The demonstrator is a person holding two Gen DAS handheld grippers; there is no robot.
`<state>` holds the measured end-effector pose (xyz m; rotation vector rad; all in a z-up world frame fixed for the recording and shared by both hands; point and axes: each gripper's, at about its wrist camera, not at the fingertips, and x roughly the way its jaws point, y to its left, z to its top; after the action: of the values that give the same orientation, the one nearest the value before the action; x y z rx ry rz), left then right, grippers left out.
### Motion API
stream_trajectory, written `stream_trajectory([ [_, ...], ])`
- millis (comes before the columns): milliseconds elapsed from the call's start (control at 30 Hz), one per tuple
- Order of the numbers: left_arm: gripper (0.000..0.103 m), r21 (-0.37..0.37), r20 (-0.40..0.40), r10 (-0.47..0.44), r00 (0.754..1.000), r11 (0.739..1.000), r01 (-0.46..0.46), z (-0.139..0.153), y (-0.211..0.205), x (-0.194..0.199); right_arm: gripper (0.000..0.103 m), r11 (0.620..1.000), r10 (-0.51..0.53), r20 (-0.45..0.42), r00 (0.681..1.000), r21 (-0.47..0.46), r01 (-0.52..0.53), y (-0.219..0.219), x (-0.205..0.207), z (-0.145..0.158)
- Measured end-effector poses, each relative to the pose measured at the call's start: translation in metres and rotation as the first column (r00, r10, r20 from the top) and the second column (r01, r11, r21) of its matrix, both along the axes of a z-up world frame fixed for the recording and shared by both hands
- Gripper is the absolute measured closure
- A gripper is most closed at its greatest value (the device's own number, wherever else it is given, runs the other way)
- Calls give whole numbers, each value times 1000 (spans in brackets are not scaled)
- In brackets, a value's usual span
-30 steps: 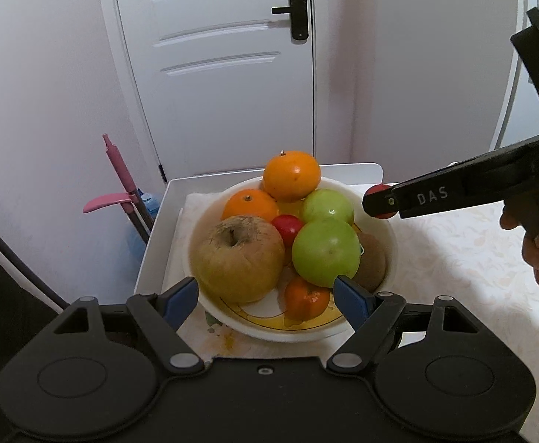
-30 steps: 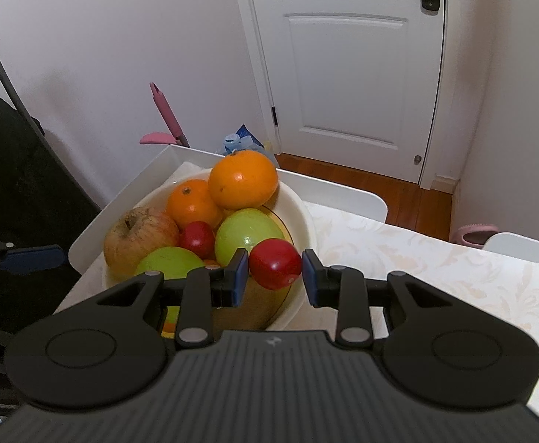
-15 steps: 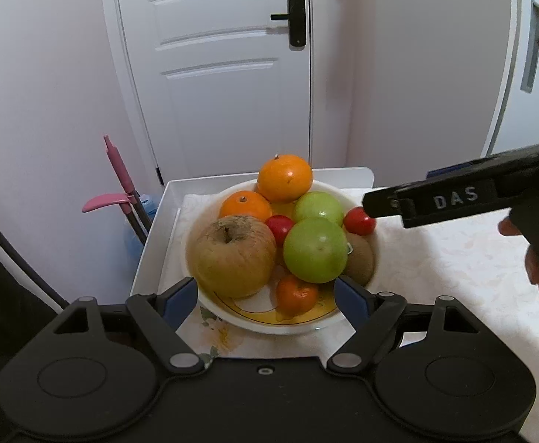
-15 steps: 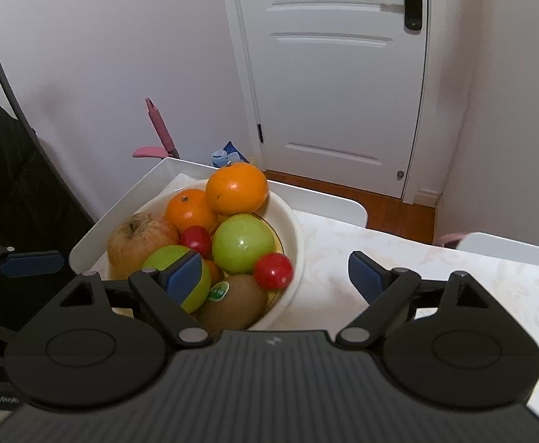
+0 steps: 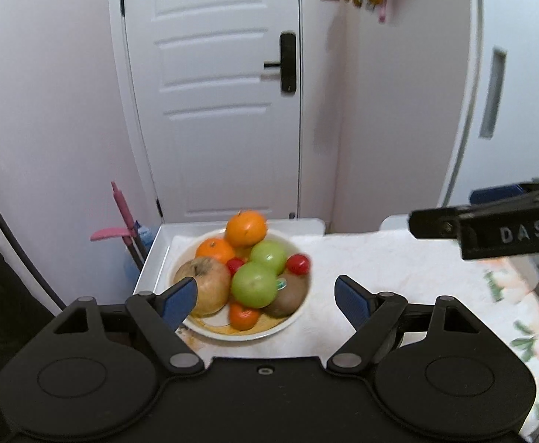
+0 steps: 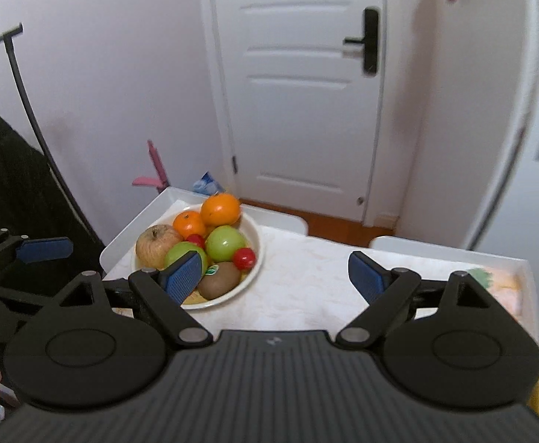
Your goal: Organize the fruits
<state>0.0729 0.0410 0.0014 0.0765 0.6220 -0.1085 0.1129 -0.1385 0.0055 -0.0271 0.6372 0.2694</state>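
Seemingly done — every fruit I can see sits heaped in the bowl [image 6: 258,238], red tomato [image 6: 244,257] included; both my grippers' fingers [image 6: 366,281] spread apart, holding nothing.

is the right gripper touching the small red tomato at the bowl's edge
Apart. In the right wrist view the right gripper has open fingers held above the white tablecloth, while the small red tomato lies in the white bowl, clear of both fingers.

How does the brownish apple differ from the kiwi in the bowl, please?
The apple is larger, yellowish-brown with a stem dimple, at the bowl's left; the kiwi is smaller, darker brown, carries a green sticker, at the near right. Both rest in the white bowl.
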Motion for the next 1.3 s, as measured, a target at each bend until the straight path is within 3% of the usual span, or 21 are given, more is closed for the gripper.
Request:
stream_trajectory([
  [200,2,-33,86,23,996,999,-21,36,-13,-41,0,996,-87,53,995,1,88,-31,-56,33],
  [567,0,-4,115,66,991,998,-66,45,-26,-87,0,970,-236,43,971,-45,238,-67,-123,30],
  [1300,0,9,96,28,995,1000,-29,40,-37,-91,0,960,-278,16,960,-25,278,-73,-138,23],
])
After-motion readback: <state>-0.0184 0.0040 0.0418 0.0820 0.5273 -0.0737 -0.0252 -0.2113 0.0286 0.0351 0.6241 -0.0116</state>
